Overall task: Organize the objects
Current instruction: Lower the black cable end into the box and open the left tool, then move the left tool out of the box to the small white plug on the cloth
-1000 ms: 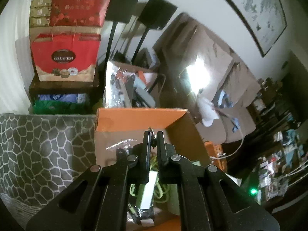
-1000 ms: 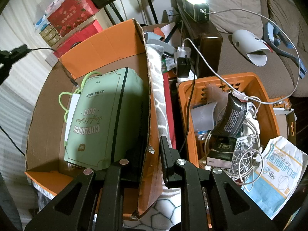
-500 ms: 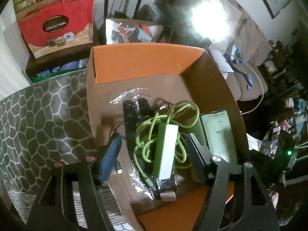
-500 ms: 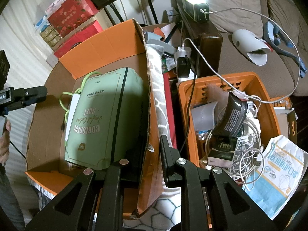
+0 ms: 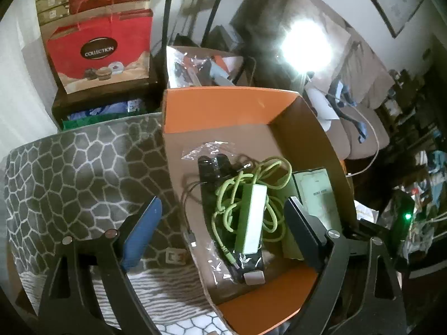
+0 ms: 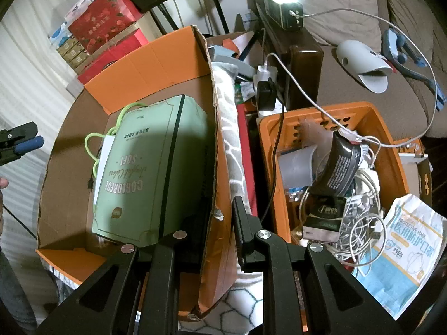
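While the left gripper (image 5: 223,223), its jaws just spreading, is hanging over the green cable bundle (image 5: 248,209), the right gripper (image 6: 220,223) is pinching the cardboard box wall (image 6: 218,167) beside the "COLORFUL SOFT" notebook (image 6: 151,167).

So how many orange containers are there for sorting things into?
2: an orange-flapped cardboard box on the left holding the green package, and an orange plastic basket of cables to its right. Others may be hidden in the clutter.

Cable bundle (image 5: 245,195) inside cardboard box (image 5: 223,109)
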Tool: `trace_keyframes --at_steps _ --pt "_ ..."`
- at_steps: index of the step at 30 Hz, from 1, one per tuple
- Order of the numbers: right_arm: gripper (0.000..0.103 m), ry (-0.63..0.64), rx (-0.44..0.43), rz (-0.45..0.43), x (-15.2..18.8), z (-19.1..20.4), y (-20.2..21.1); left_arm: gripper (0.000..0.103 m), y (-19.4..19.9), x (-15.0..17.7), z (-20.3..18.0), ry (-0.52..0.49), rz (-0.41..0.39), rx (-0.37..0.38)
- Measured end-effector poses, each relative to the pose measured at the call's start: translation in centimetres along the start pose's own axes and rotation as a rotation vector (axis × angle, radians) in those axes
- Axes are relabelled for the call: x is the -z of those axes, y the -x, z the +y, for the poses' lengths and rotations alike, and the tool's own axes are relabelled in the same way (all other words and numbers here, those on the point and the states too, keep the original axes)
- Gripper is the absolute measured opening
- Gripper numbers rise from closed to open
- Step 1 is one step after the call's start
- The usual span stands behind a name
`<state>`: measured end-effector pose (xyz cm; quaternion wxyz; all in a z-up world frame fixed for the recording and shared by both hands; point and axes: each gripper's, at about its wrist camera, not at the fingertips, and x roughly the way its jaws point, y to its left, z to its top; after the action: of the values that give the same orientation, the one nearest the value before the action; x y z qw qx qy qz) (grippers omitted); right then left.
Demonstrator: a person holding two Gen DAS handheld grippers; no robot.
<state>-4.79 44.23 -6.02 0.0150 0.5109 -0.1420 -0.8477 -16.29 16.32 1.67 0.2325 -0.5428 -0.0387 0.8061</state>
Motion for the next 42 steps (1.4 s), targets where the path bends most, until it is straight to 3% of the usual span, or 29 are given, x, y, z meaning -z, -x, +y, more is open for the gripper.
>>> trace_keyframes --at_steps 7,9,10,26,34,39,42 --pt "0.016 -0.001 -0.001 0.0 0.0 0.0 0.0 0.09 0.9 0.6 0.1 -0.035 -0.025 -0.044" --pt "0.016 -0.001 -0.001 0.0 0.0 0.0 0.0 0.102 1.2 0.8 0.1 -0.044 -0.036 -0.054" --pt "0.016 -0.001 -0.001 0.001 0.0 0.0 0.0 0.103 1.4 1.0 0.1 -0.048 -0.045 -0.051" --pt "0.016 -0.002 -0.001 0.001 -0.1 0.0 0.0 0.103 3.0 2.6 2.6 -0.078 -0.074 -0.047" --pt "0.016 -0.001 -0.001 0.001 -0.1 0.0 0.0 0.103 2.3 4.1 6.9 -0.145 -0.071 -0.148" --pt "0.016 -0.002 -0.001 0.001 -0.1 0.0 0.0 0.103 1.4 5.1 10.7 -0.155 -0.068 -0.05" --pt "0.016 -0.001 0.0 0.002 -0.1 0.0 0.0 0.103 0.9 5.9 11.6 -0.198 -0.09 -0.05"
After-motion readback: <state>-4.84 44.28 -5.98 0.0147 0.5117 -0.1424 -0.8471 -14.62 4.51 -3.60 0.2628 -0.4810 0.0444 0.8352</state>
